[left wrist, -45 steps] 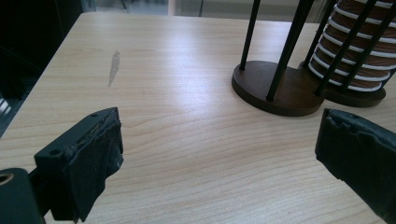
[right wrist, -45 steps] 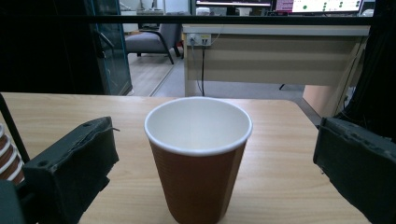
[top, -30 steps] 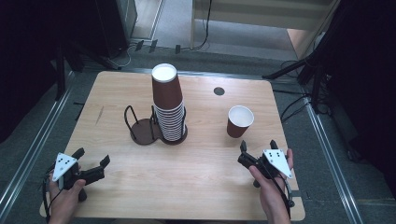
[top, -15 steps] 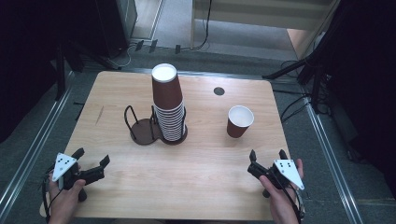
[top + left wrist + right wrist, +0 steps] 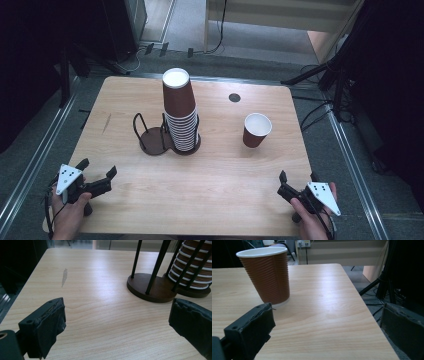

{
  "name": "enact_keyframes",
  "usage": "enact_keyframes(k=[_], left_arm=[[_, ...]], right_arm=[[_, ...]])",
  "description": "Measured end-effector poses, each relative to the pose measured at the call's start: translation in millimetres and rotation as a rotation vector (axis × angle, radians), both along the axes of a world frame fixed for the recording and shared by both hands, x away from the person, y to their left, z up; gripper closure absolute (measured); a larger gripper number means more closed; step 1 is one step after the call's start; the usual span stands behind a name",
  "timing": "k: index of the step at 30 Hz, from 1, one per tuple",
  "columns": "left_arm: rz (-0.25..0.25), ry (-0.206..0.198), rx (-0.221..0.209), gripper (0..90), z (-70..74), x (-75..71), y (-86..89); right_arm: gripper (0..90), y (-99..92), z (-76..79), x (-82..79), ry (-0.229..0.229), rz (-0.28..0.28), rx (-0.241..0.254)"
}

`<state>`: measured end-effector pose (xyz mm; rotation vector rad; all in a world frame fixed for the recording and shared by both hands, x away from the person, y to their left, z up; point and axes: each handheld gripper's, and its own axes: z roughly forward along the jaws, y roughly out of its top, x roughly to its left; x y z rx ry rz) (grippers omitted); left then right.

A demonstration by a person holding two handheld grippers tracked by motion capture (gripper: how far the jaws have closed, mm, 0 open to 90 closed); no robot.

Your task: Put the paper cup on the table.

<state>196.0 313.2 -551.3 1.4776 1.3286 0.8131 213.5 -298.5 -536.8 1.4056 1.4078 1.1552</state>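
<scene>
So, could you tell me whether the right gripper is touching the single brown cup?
Apart. The high view shows bare table between the right gripper and the cup.

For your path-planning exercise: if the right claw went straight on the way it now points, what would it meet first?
Probably nothing: the right claw, jaws open, points past the single cup, which stands left of its line. Ahead lies bare table as far as its far edge, though depth is hard to judge.

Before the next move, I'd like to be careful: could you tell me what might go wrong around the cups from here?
The single cup stands upright and free near the table's right edge; a glancing approach by the open right gripper could tip it or push it off. The stack of cups rises well above its wire holder, so a knock could topple the upper cups.
</scene>
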Motion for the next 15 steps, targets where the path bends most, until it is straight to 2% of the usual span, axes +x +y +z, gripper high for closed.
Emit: enact_keyframes(k=[6, 8, 13, 14, 15], left_arm=[[0.006, -0.001, -0.006, 1.5, -0.2, -0.3, 1.3], [0.003, -0.006, -0.015, 1.4, -0.2, -1.1, 1.8], [0.001, -0.02, -0.031, 1.5, -0.6, -2.8, 3.9], [0.008, -0.017, -0.029, 2.6, -0.6, -3.2, 3.9], [0.037, -0.007, -0.016, 8.2, -0.4, -3.7, 3.9]], right_arm=[[0.0, -13.6, -2.7, -7.7, 0.001, -0.004, 0.01], [0.0, -16.5, -4.0, -9.7, -0.001, -0.001, -0.001], [0.0, -19.3, -8.3, -18.1, 0.001, 0.026, -0.011], [0.0, -19.6, -9.3, -19.5, 0.001, 0.026, -0.013], [0.0, -20.1, -9.9, -20.6, 0.001, 0.025, -0.016]])
